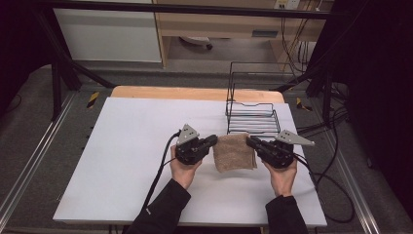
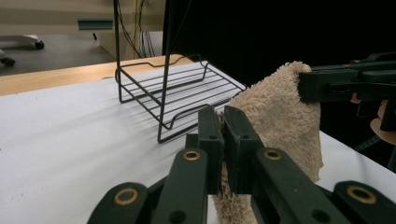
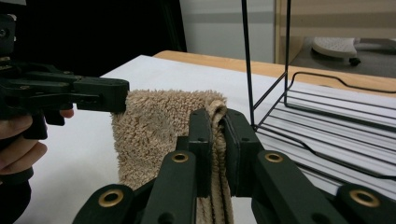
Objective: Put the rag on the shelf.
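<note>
A folded tan towel [image 1: 234, 152] hangs between the two grippers just above the white table [image 1: 131, 146]. My left gripper [image 1: 214, 141] is shut on the towel's upper left corner; in the left gripper view the towel [image 2: 280, 121] is pinched between the jaws of that gripper [image 2: 222, 122]. My right gripper [image 1: 250, 142] is shut on the upper right corner, and the right gripper view has the towel [image 3: 154, 130] clamped in its jaws [image 3: 216, 123]. The towel's lower part droops toward the person.
A black wire rack [image 1: 252, 113] stands just behind the towel at the table's right rear, seen as the rack [image 2: 173, 93] and the rack [image 3: 327, 126] in the gripper views. Cables [image 1: 336, 185] trail off the table's right side. Shelving stands beyond the table.
</note>
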Available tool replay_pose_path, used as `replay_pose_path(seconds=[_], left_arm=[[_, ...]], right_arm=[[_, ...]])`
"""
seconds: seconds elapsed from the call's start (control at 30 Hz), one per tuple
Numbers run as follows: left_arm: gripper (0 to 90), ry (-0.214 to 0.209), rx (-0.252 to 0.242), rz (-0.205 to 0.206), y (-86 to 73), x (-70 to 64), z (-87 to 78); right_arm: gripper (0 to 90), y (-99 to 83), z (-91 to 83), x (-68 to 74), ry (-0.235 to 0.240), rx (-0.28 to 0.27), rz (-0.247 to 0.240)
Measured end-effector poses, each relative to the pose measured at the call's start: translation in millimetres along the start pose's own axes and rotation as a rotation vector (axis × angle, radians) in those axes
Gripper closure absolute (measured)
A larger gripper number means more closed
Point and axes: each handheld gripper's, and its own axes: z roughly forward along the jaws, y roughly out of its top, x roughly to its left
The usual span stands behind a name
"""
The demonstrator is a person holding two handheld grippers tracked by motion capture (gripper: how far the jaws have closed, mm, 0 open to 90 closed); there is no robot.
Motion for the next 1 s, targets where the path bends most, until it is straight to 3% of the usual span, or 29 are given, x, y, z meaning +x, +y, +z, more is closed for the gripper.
replay_pose_path(seconds=[1.0], left_arm=[[86.3,-0.007,-0.138,0.013,40.9,-8.7,-1.6]], right_arm=[[82.6,25.8,-16.1,7.6,-0.052,-0.151,-0.030]])
